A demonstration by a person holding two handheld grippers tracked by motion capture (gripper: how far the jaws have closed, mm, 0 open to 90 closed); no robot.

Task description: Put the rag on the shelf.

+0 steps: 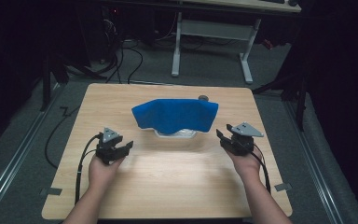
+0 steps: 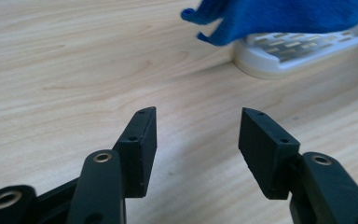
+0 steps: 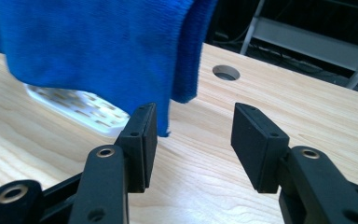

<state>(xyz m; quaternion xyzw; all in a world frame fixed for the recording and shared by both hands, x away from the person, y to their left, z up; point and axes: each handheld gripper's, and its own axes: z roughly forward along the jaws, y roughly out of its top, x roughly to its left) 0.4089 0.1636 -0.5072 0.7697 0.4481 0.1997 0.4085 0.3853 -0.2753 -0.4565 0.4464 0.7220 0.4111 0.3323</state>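
A blue cloth (image 1: 175, 114) hangs draped over a white slotted rack (image 1: 176, 134) at the middle of the wooden table (image 1: 168, 177). My left gripper (image 1: 121, 148) rests low on the table, left of the rack, jaws open and nothing between them. In the left gripper view the cloth (image 2: 279, 16) and the rack (image 2: 303, 49) lie ahead to the upper right of the open left gripper (image 2: 198, 133). My right gripper (image 1: 223, 136) is open just right of the cloth. In the right gripper view the cloth's edge (image 3: 121, 51) hangs just beyond the open right gripper (image 3: 193, 126), above the rack (image 3: 74, 108).
A round hole (image 3: 225, 72) is cut in the tabletop behind the cloth, near the far edge. Beyond the table stand a white desk frame (image 1: 212, 32) and loose cables (image 1: 121, 56) on the grey floor. Bare wood lies in front of both grippers.
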